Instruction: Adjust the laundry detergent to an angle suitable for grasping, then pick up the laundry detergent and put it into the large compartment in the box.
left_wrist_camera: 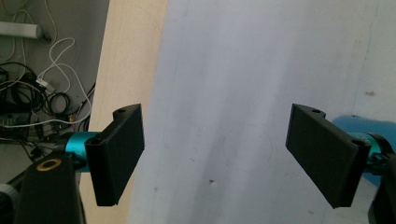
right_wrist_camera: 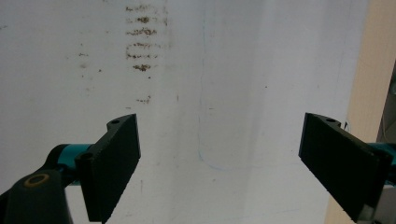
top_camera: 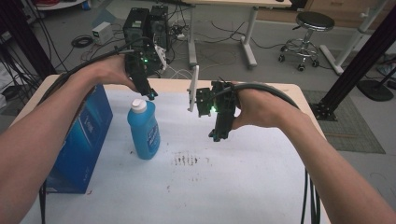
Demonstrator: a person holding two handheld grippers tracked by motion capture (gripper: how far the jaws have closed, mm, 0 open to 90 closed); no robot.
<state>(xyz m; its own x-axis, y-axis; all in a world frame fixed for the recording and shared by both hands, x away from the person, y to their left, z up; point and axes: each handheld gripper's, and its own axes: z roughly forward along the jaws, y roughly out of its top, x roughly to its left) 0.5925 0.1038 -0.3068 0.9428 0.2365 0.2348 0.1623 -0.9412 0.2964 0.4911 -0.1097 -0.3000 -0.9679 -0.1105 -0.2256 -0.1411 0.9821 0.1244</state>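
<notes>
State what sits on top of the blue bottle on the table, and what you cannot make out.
A white cap tops the blue bottle. The left gripper hangs open just above and behind it. The bottle's contents cannot be seen.

In the left gripper view the blue bottle [left_wrist_camera: 359,125] is mostly hidden behind the right-hand jaw at about four o'clock, and in the high view the blue box [top_camera: 81,140], perhaps a carton, stands partly behind the left forearm.

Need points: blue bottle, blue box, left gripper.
blue bottle [top_camera: 144,133], high view, middle of its body.
blue box [top_camera: 86,135], high view, its side face.
left gripper [left_wrist_camera: 215,154], left gripper view, midway between its open jaws.
</notes>
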